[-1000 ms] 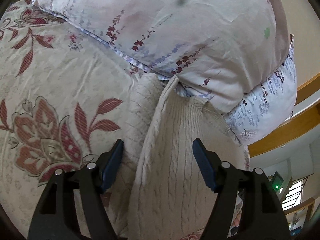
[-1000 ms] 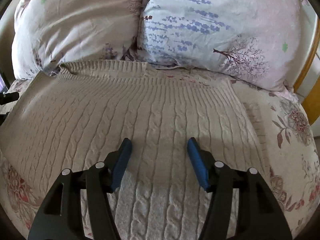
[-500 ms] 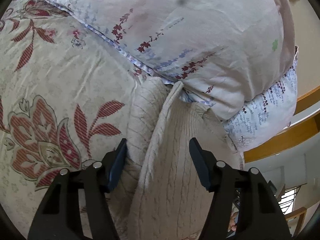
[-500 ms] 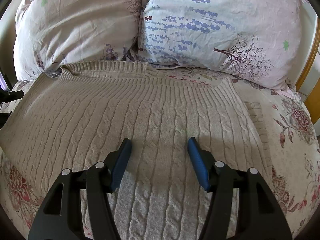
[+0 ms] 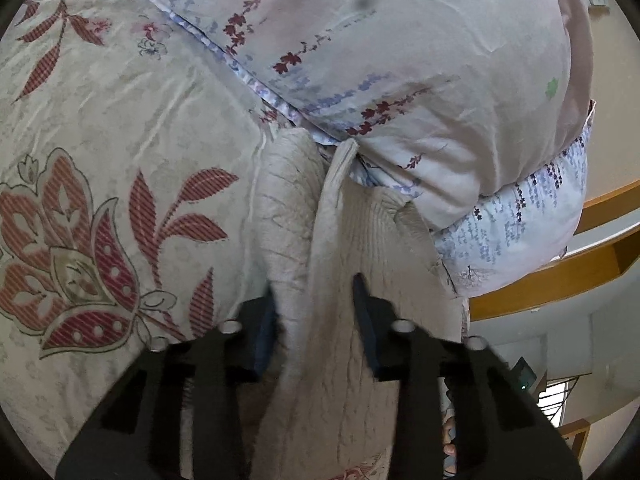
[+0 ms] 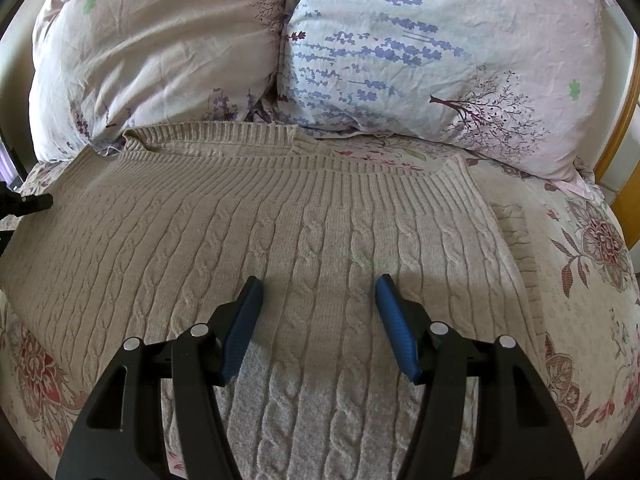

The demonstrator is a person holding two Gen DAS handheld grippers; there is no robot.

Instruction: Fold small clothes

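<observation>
A beige cable-knit sweater lies spread on the bed, its ribbed hem toward the pillows. My right gripper is open just above the sweater's middle, nothing between its blue pads. In the left wrist view the sweater's side edge stands up as a raised fold running toward the pillow. My left gripper straddles that fold with its jaws partly closed around it; the view is blurred, so contact is unclear. The left gripper's tip shows at the sweater's left edge in the right wrist view.
Two floral pillows lie against the sweater's far edge. The bed cover has a red flower print. A wooden bed frame runs on the right. A sleeve lies flat at the sweater's right side.
My left gripper's jaws have narrowed around the sweater's raised edge and moved forward toward the pillow. My right gripper has stayed open over the sweater, which has shifted slightly.
</observation>
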